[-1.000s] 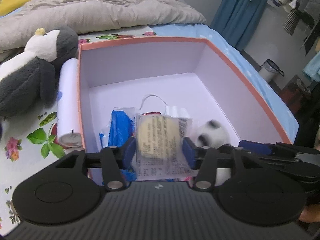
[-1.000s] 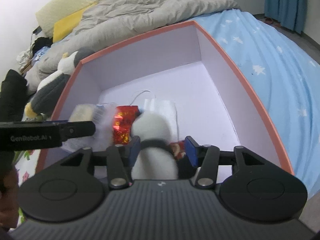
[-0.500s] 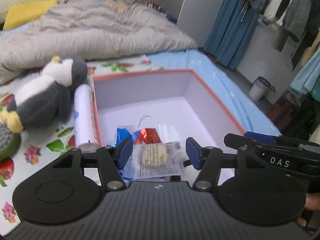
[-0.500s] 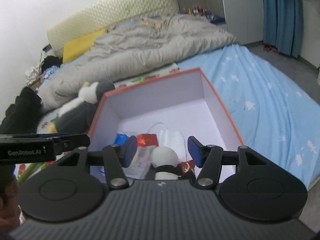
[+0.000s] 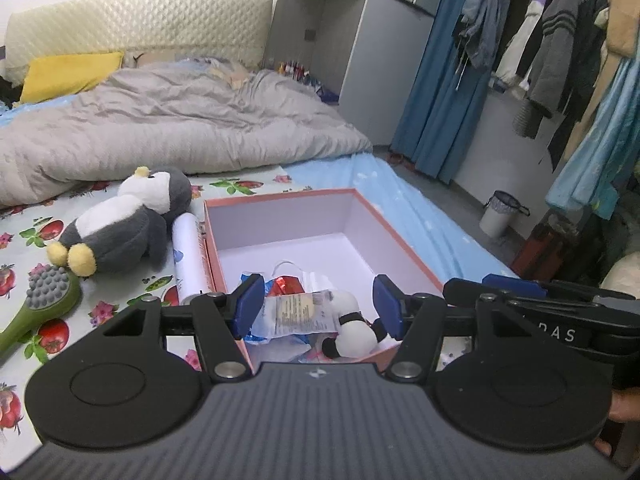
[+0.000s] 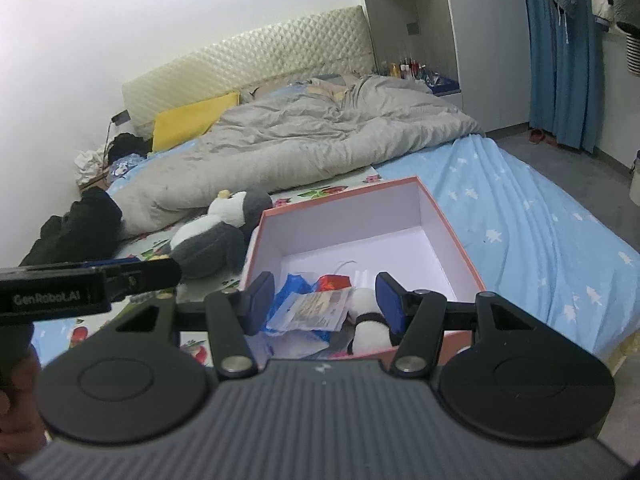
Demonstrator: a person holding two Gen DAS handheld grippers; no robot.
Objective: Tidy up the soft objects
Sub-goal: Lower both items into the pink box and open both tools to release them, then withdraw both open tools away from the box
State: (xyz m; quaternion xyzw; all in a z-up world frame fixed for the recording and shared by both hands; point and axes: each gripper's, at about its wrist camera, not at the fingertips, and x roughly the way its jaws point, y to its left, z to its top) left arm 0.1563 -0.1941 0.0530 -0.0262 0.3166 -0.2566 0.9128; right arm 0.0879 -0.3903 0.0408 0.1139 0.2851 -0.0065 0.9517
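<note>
A pink-rimmed box (image 5: pixel 384 224) with a pale lilac inside sits on the bed; it also shows in the right wrist view (image 6: pixel 452 232). In it lie a clear packet with a round pad (image 5: pixel 298 310) (image 6: pixel 316 308), a small panda plush (image 5: pixel 354 330) (image 6: pixel 370 330), a blue wrapper (image 6: pixel 292 288) and a red foil pack (image 6: pixel 334 281). My left gripper (image 5: pixel 319 306) is open and empty, raised above the box's near end. My right gripper (image 6: pixel 325 302) is open and empty, also above it. A grey penguin plush (image 5: pixel 124 228) (image 6: pixel 216 236) lies left of the box.
A white roll (image 5: pixel 188 256) lies against the box's left wall. A green massage brush (image 5: pixel 44 300) lies at the left on the flowered sheet. A grey duvet (image 5: pixel 160 120) covers the bed behind. A bin (image 5: pixel 498 214) and hanging clothes (image 5: pixel 560 40) stand right.
Both grippers let go, opened and pulled up and back from the box. The packet and the panda plush now lie loose in the box.
</note>
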